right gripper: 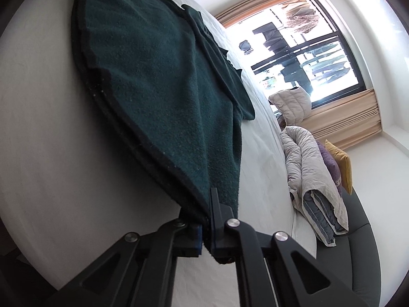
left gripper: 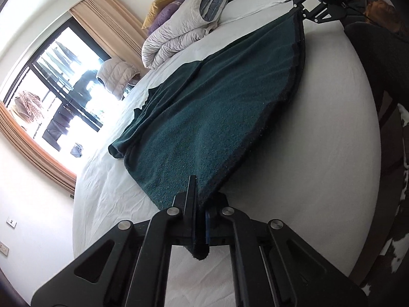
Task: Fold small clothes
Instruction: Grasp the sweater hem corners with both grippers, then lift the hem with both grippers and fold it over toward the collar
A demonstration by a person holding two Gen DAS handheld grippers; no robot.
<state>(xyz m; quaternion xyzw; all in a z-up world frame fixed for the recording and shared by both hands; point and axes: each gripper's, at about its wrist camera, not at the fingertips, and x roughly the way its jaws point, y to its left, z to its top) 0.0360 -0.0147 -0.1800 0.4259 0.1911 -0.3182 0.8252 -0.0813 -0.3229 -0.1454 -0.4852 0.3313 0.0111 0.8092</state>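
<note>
**Green fleece garment clamped at two corners over the bed**

A dark green fleece garment with a black-trimmed edge lies spread on the white bed sheet, near the bed's front edge. Its trimmed hem runs in a long line from one gripper to the other, and that line is the garment's long axis in both views. The far part of the cloth bunches into folds toward the window side, with a sleeve-like piece lying across the top.

The left gripper has its jaws pressed together on one corner of the hem; a tuft of the fabric pokes out below the closed fingers. The right gripper is likewise clamped on the opposite corner, with cloth squeezed between its blue pads. In the left wrist view the right gripper shows at the far end of the hem, pinching the edge. Both tools tilt downward toward the mattress, and the hem between them is raised slightly off the sheet.

A folded grey duvet sits at the head of the bed, with a purple cushion and a yellow cushion behind it. Beyond is a window with beige curtains and laundry hanging outside.
</note>
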